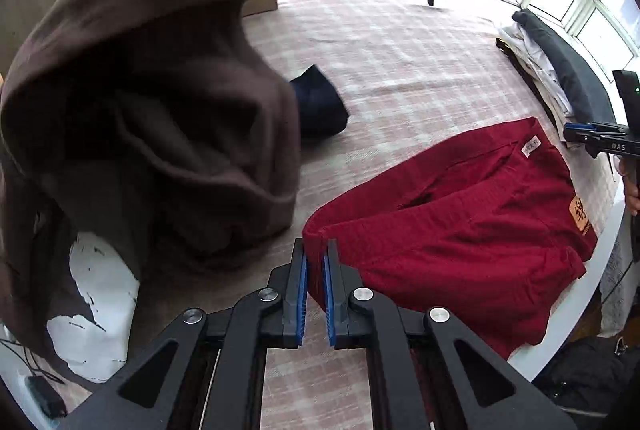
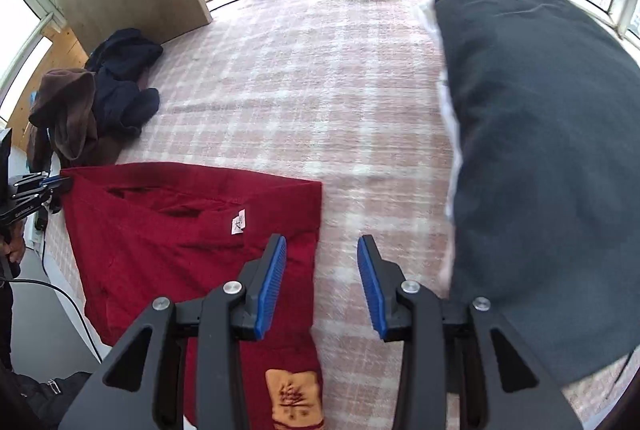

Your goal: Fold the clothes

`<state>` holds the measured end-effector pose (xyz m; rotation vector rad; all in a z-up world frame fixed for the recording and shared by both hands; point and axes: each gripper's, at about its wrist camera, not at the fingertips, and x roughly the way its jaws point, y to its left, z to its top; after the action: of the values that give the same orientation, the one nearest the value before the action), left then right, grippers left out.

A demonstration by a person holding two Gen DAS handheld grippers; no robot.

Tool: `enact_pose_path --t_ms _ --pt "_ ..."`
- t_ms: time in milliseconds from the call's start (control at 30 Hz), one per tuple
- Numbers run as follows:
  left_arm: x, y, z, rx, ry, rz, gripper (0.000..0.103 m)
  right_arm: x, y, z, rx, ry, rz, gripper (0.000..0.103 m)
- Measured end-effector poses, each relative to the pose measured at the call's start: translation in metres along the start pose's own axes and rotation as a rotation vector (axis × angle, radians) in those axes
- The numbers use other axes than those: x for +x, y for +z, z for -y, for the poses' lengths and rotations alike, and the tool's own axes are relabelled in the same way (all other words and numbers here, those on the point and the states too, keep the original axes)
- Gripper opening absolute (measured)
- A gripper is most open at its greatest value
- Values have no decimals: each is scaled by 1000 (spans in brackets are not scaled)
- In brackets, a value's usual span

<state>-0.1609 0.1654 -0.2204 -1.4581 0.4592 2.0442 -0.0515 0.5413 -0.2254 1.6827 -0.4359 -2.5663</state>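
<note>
Left gripper point(image 1: 316, 250) jaws pinch the red garment's point(image 1: 460, 230) corner; right gripper point(image 2: 322, 250) jaws gape empty above its other end

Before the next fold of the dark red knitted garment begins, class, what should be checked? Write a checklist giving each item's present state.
1. Left gripper clamped on a corner of the dark red knitted garment: ok.
2. Right gripper open, nothing held: ok.
3. Right gripper over a garment edge: not ok; one finger is above the cloth, the other above the pink checked sheet.
4. Garment lying flat: ok, mostly spread.
5. Brown crumpled garment apart from the red one: ok.
6. Firmness of the left grip: cannot tell.
</note>
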Motion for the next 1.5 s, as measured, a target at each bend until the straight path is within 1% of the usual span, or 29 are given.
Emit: enact_pose_path --t_ms 33,133,167,200,333,400,467,500,600,700,800,933,1000,1067,1133,1167,1200,1300,1367,1433,1467,1500 --pt "0 -2 -4 -3 3 -4 7 5 3 -3 -7 16 -8 37" --pt "3 -5 -5 13 13 -10 7 22 9 -11 -52 -40 -36 38" --pt "5 -5 -3 20 5 -13 7 27 11 -13 -64 -63 -43 38" --pt "6 -5 -1 25 -5 -14 7 33 13 -12 -65 -65 -52 38" --pt "6 -3 4 40 -13 -9 7 51 20 -11 -53 -26 -80 38" --pt "4 -2 4 35 -22 -5 7 52 19 -17 -58 17 -63 37" --pt "1 -1 4 31 -22 3 7 50 17 -24 -63 64 -46 13" --pt "-1 -1 4 29 -22 7 7 47 16 -27 -67 71 -36 6" --pt "-14 -4 6 24 -41 32 7 20 9 -36 -80 85 32 6" --pt "-41 -13 6 17 -48 81 7 -33 -2 -45 -83 107 128 6" --pt "-80 -32 2 -15 -61 140 7 -96 -21 -52 -58 162 228 6" --pt "-146 -57 -4 -47 -68 223 7 -176 -50 -64 -55 215 339 6" --pt "-180 -70 -7 -62 -71 264 7 -207 -60 -67 -35 248 379 6" --pt "-207 -76 -9 -65 -92 291 8 -223 -63 -69 -33 262 386 6" --pt "-218 -71 -6 -39 -75 285 8 -238 -67 -71 -32 274 393 6" --pt "-221 -68 -3 -22 -61 278 8 -238 -65 -70 -29 260 387 6" --pt "-215 -62 -1 -7 -49 265 8 -237 -63 -69 -26 245 381 6" --pt "-174 -34 1 31 -18 206 8 -204 -41 -59 -12 168 326 6" --pt "-141 -14 2 56 11 169 8 -162 -15 -43 16 105 278 6" --pt "-88 13 6 86 75 142 8 -115 13 -31 27 32 228 6" --pt "-60 25 8 104 120 132 9 -89 27 -26 25 -10 201 6" --pt "-36 35 10 118 161 111 15 -61 40 -23 9 -70 159 6"
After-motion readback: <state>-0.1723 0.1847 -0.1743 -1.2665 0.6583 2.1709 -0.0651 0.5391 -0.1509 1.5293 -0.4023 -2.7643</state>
